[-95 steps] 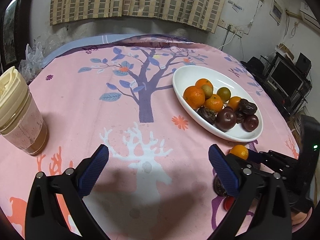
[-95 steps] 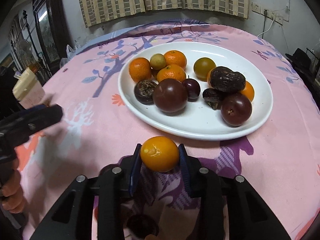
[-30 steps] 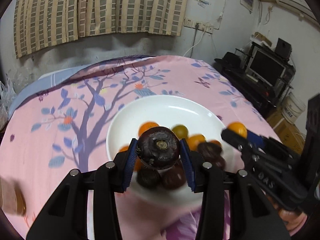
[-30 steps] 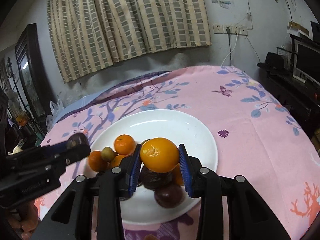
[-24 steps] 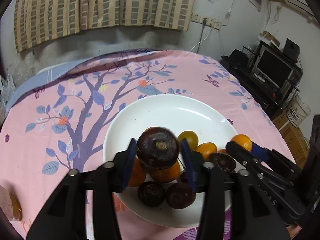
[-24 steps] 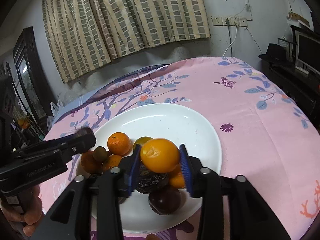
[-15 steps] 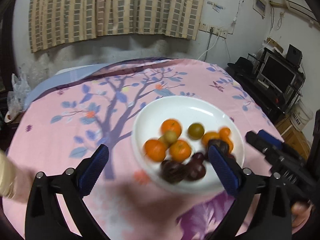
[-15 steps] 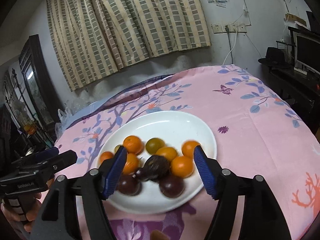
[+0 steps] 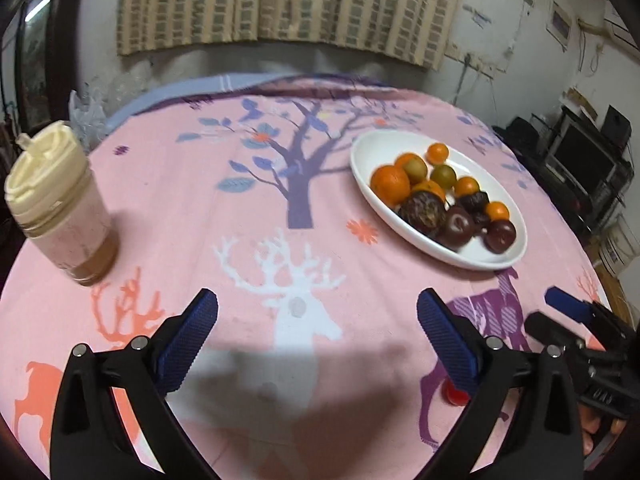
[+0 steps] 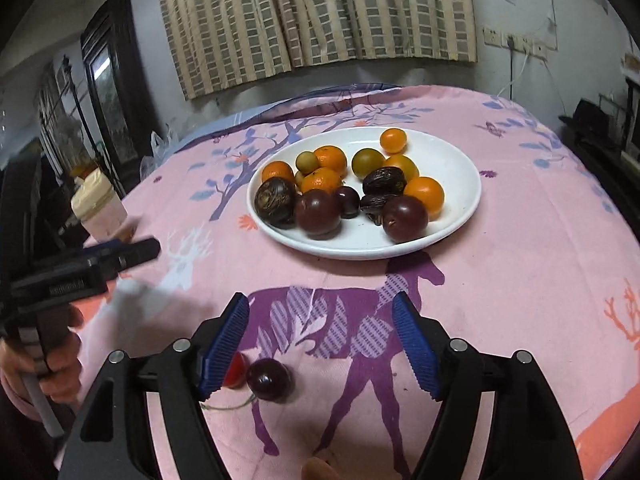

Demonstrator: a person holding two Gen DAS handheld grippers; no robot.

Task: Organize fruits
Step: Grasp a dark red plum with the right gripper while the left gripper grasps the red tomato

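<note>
A white oval plate [image 10: 460,160] on the pink tablecloth holds several oranges, dark plums and wrinkled dark fruits; it also shows in the left wrist view [image 9: 368,148]. My right gripper [image 10: 320,340] is open and empty, low over the cloth in front of the plate. A dark cherry [image 10: 268,379] and a red cherry [image 10: 235,369] lie on the cloth by its left finger. My left gripper [image 9: 316,340] is open and empty over the white deer print, left of the plate. The red cherry [image 9: 454,396] shows behind its right finger.
A jar with a cream lid [image 9: 56,204] stands at the table's left side, also in the right wrist view [image 10: 102,210]. A small orange-brown object [image 10: 320,470] lies at the near edge. A TV and shelves [image 9: 584,160] stand right of the table.
Both grippers let go of their fruits, the dark fruit and the orange, onto the plate, opened, and drew back and down toward the near side of the table.
</note>
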